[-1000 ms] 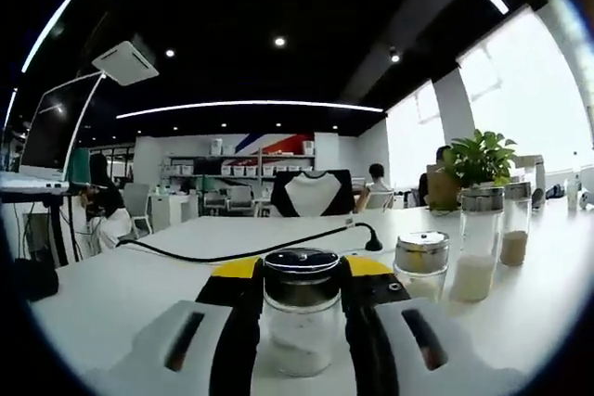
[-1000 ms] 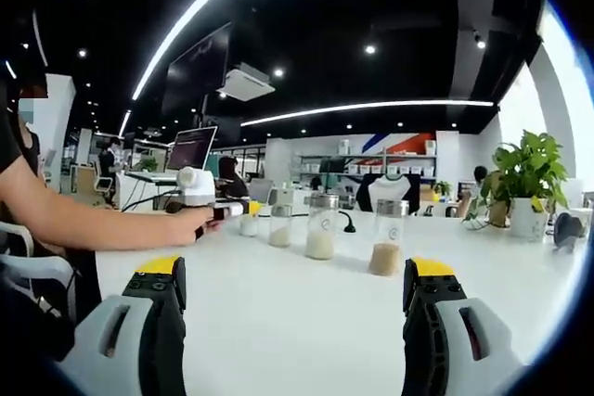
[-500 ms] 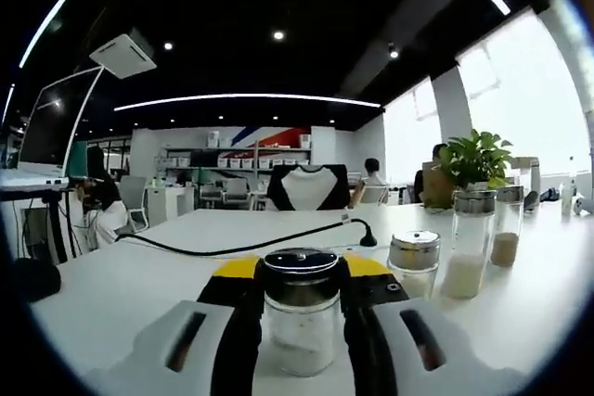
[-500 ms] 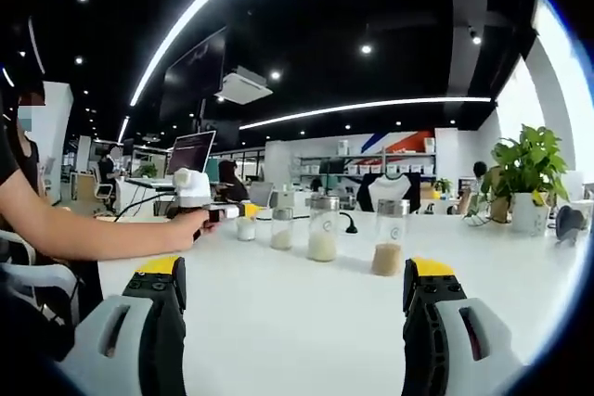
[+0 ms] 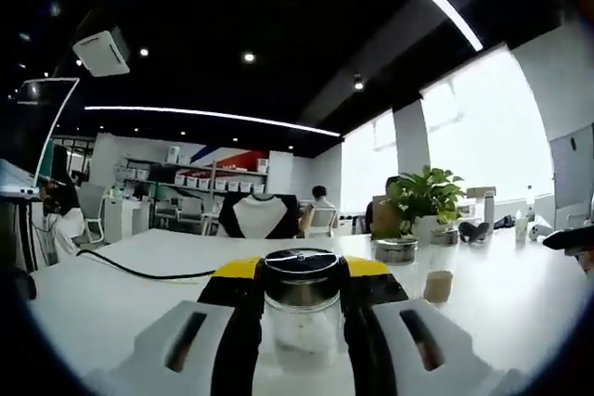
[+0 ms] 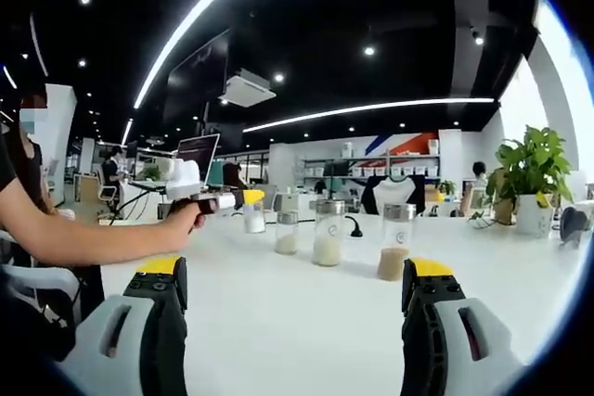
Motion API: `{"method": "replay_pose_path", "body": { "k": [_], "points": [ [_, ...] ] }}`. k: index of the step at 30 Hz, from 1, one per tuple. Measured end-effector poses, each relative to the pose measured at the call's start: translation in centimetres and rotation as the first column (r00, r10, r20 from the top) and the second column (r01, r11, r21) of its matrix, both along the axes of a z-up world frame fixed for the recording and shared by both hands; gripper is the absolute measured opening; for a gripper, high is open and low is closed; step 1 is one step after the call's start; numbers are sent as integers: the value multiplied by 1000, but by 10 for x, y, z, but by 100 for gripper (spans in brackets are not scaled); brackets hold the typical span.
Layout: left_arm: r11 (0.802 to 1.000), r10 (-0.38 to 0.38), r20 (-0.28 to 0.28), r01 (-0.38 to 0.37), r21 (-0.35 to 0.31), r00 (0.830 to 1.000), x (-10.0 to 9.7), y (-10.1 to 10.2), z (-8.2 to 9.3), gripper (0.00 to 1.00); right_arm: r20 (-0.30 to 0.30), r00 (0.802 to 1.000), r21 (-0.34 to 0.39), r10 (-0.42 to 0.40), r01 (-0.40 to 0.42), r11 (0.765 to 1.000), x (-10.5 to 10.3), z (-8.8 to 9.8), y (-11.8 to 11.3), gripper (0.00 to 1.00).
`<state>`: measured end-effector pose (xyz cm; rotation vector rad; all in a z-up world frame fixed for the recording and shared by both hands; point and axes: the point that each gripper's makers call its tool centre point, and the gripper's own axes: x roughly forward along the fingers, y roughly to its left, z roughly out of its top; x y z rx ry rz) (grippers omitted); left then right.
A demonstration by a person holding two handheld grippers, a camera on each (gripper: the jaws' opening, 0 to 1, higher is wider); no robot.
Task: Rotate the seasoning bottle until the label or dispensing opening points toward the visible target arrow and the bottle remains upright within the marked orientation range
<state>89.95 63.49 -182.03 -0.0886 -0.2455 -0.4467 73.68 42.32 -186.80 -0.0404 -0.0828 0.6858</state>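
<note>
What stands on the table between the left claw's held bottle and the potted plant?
In the right gripper view, three seasoning bottles stand on the table between the held bottle and the potted plant.

No lettering, label or number is legible anywhere in either view.

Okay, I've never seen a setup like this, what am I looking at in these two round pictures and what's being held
A person holds a hand tool with two jaws in each hand, and a fisheye camera rides on each tool, looking out along its jaws.

In the left gripper view, the left gripper is shut on a small glass bottle with a metal cap and some pale powder inside. A black cable lies on the white table.

In the right gripper view, the right gripper is open and holds nothing. Across the table you see the person's hand with the left gripper, and three more bottles standing in a row. A potted plant stands at the right.
</note>
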Motion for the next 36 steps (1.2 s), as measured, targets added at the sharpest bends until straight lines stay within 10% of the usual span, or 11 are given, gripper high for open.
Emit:
{"method": "replay_pose_path", "body": {
  "k": [11,23,29,36],
  "points": [
    [934,-357,-11,357,24,934,-33,-78,-2,33,-14,1000,-9,14,-14,1000,10,-5,2,97],
    [759,-649,-50,651,24,759,-80,-155,-11,33,-13,998,-75,69,-69,995,20,-15,19,82],
    [642,-764,-80,767,8,641,-112,-185,-18,33,0,997,-106,74,-73,992,23,-21,24,71],
    [651,-750,-111,757,45,652,-126,-202,-25,33,-25,997,-79,68,-69,994,27,-24,20,54]
  ]
}}
